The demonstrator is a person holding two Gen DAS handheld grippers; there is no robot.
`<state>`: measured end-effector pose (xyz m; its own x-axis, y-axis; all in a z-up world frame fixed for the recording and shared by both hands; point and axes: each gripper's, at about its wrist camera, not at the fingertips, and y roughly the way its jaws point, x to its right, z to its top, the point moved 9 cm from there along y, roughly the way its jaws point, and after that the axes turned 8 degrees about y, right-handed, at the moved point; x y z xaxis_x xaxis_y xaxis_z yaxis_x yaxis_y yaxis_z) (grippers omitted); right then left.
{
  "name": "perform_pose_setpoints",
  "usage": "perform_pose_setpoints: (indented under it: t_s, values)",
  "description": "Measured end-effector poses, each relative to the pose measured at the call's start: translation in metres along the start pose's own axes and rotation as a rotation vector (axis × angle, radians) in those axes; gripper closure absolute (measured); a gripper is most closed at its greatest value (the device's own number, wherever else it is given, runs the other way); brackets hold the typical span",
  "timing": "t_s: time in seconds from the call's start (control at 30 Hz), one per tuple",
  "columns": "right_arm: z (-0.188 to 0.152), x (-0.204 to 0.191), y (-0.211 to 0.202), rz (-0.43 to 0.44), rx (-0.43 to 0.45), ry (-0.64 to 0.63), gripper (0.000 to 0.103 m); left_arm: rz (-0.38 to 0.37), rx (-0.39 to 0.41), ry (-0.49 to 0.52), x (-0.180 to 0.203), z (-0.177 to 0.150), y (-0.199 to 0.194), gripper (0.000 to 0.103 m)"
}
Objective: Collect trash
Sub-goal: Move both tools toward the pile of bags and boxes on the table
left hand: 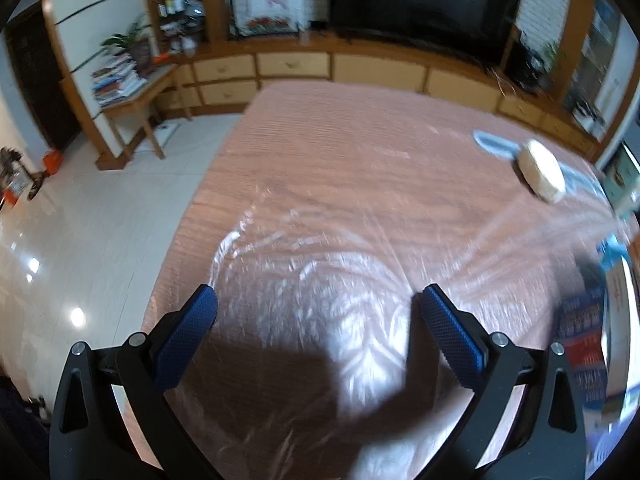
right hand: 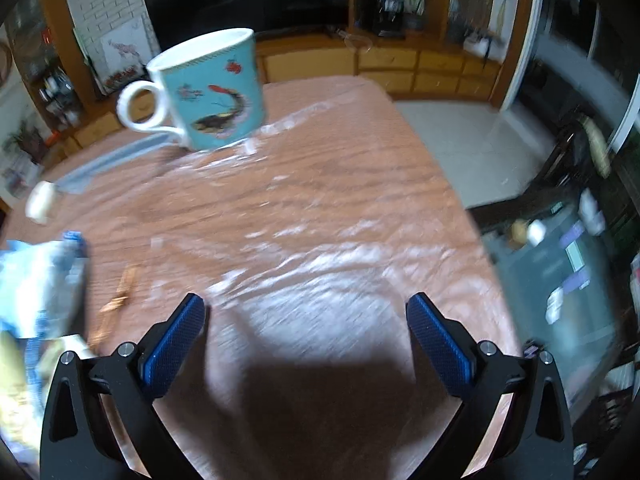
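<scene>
Both frames smeared by motion blur. Left gripper spread wide above the plastic-covered table, holding nothing. Right gripper likewise spread and empty. Pale crumpled wad far right on the table, lying against a blurred blue strip. Blue-and-white wrapper cut off at the right view's left edge, print unreadable. Teal mug standing farther back.

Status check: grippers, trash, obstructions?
Left gripper open, empty. Right gripper open, empty. Crumpled wrapper on table, ungrabbed. Mug stands beyond, not blocking.
</scene>
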<state>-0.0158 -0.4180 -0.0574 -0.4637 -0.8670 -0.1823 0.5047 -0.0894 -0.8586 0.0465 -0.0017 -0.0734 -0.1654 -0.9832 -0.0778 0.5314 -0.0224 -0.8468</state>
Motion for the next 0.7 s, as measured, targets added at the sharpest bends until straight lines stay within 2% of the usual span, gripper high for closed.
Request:
perform_pose_setpoints:
  t_s: [0.07,0.13,0.27,0.47,0.6,0.7]
  values:
    - [-0.006,-0.007,-0.014,0.045,-0.007,0.015,0.004,0.012,0.025,0.038,0.003,0.003,-0.011,0.002]
    - [-0.013,-0.022,-0.038,0.079,0.035,-0.008,0.004,0.027,0.083,0.092,0.013,0.005,-0.031,0.001]
    - [-0.04,-0.066,-0.073,0.142,0.057,-0.112,0.004,-0.055,0.152,0.128,0.041,0.008,-0.066,0.001]
    - [-0.072,-0.122,-0.09,0.207,0.05,-0.199,0.004,-0.184,0.24,0.183,0.098,0.027,-0.113,0.001]
    - [-0.08,-0.142,-0.09,0.238,0.032,-0.2,0.004,-0.251,0.289,0.24,0.136,0.041,-0.133,0.001]
    - [-0.086,-0.152,-0.087,0.272,0.002,-0.169,0.004,-0.294,0.284,0.264,0.16,0.047,-0.136,0.001]
